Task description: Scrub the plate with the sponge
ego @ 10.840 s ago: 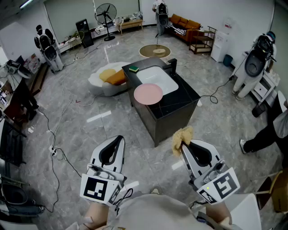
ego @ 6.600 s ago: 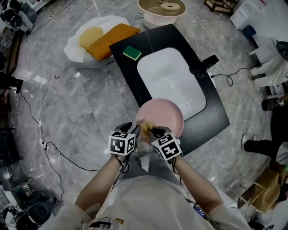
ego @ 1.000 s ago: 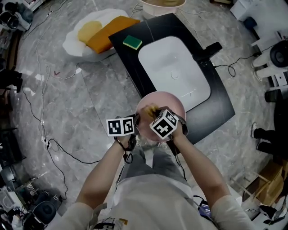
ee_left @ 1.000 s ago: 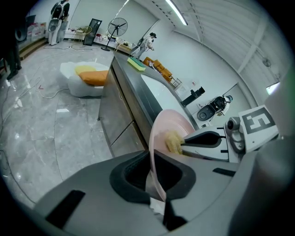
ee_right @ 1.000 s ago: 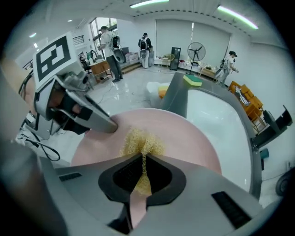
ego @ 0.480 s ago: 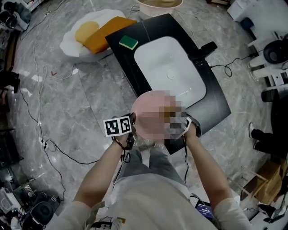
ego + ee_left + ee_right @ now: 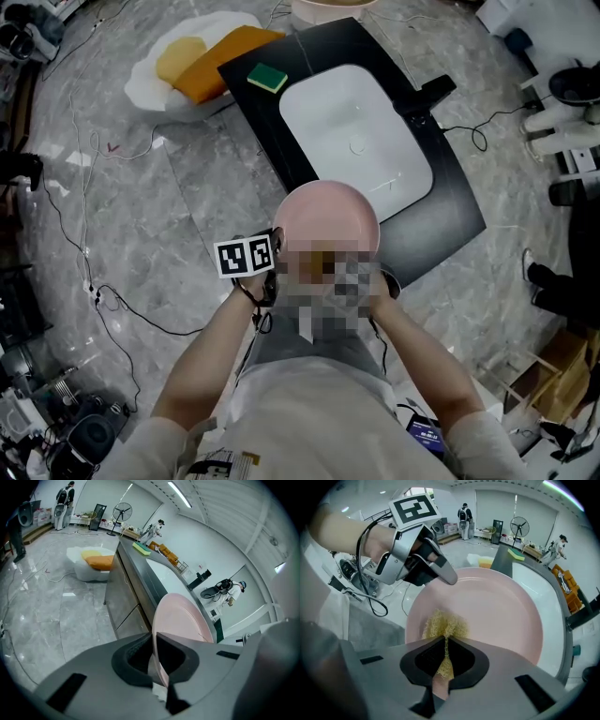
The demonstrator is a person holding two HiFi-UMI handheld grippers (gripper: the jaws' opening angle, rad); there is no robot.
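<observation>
Left hand-held gripper (image 7: 154, 637) is seen clamped on the near rim of the pink plate (image 7: 180, 618). The plate is held tilted in the air over the near edge of the black tabletop (image 7: 450, 225), just short of the white sink (image 7: 356, 141). The right hand-held gripper (image 7: 444, 651) is shut on a yellow sponge (image 7: 443, 625), whose frayed end is pressed against the lower left of the plate's face, near the left hand-held gripper.

The scrubbing step is judged to be under way. For the next move, the sponge would have to be swept across the rest of the face with the rim firmly pinched, so that the plate is not levered out of the grip.

Contact between sponge and plate is shown only in the right gripper view; in the head view that spot is covered by a mosaic patch. The bite on the rim is shown edge-on in the left gripper view, where the yellow sponge is not seen. A green sponge (image 7: 267, 78) is seen lying unused beyond the sink.
</observation>
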